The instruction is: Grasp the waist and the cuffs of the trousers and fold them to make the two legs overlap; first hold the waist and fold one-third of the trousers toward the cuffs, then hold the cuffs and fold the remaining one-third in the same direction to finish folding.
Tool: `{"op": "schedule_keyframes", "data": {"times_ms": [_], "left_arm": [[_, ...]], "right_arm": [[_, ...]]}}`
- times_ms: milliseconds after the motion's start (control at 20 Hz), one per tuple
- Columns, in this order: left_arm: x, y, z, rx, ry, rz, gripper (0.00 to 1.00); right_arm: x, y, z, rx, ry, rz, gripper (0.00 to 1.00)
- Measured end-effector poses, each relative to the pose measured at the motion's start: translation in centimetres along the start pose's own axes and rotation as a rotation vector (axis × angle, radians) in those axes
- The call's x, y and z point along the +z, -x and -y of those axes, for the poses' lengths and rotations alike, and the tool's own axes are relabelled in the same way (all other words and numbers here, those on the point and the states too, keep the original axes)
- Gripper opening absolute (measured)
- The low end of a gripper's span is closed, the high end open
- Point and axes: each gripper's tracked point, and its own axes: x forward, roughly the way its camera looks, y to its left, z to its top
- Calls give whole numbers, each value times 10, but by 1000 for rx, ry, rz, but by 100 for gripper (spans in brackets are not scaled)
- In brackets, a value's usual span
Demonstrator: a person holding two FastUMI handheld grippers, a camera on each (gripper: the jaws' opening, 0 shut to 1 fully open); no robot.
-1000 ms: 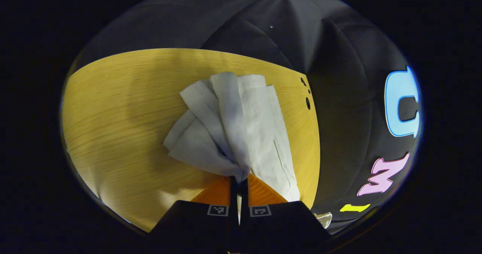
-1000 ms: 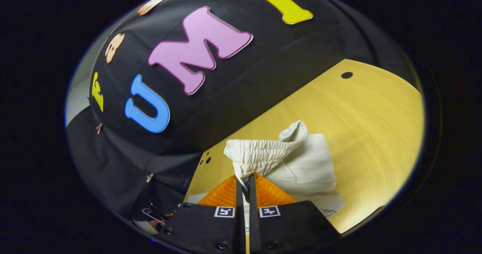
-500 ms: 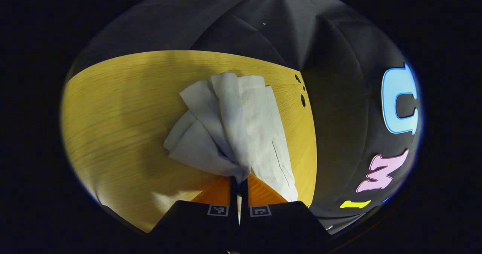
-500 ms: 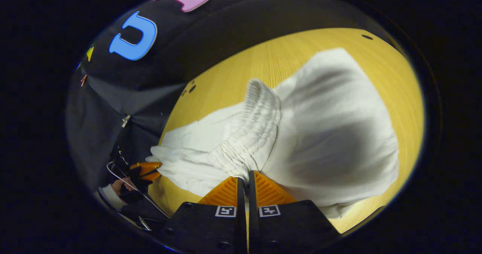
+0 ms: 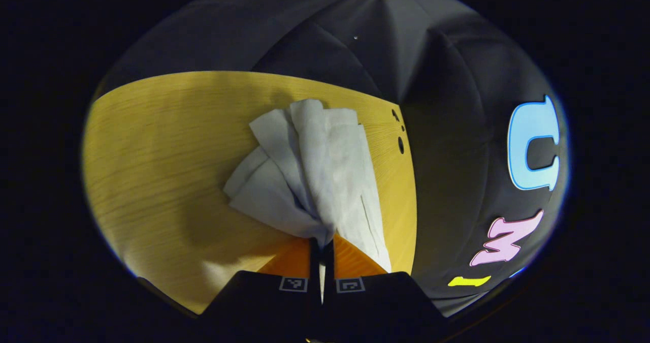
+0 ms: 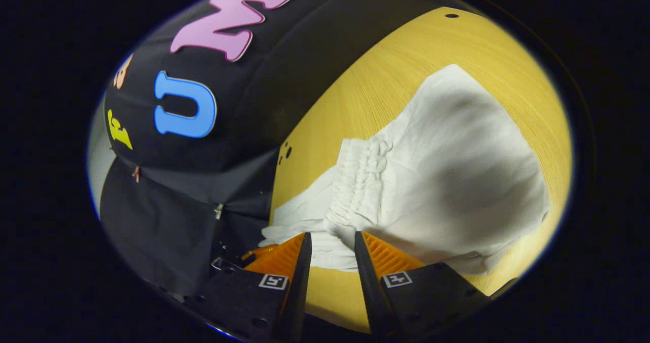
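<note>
On the bench [image 6: 406, 73], right tool [image 6: 330, 241] spread beside waist [image 6: 360, 180], left tool [image 5: 322, 241] pinching cuffs [image 5: 310, 124] (leg-overlap fold laid); next, regrip waist

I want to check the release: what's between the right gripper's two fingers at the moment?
In the right gripper view, the right gripper stands open; between its fingers show a strip of the white trousers just below the gathered waistband, and bare wooden table nearer the camera.

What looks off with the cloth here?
The white fabric trousers are bunched, not flat: the cuffs end fans into uneven crumpled layers from the shut left gripper, and the elastic waist lies rumpled before the open right gripper on the wooden table.
</note>
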Motion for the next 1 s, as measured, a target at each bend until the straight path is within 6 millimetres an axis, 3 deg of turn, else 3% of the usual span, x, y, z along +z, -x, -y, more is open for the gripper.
{"op": "schedule_keyframes", "data": {"times_ms": [200, 550, 750, 1000], "left_arm": [[2, 6, 17, -44, -28, 21, 6], [-9, 17, 65, -114, -200, 77, 6], [-31, 23, 99, -166, -322, 86, 6], [-81, 32, 146, -247, -527, 54, 6]], "right_arm": [[19, 33, 15, -48, 0, 86, 53], [66, 113, 41, -83, -30, 209, 53], [77, 142, 62, -85, -77, 242, 52], [88, 159, 77, -86, -106, 266, 53]]}}
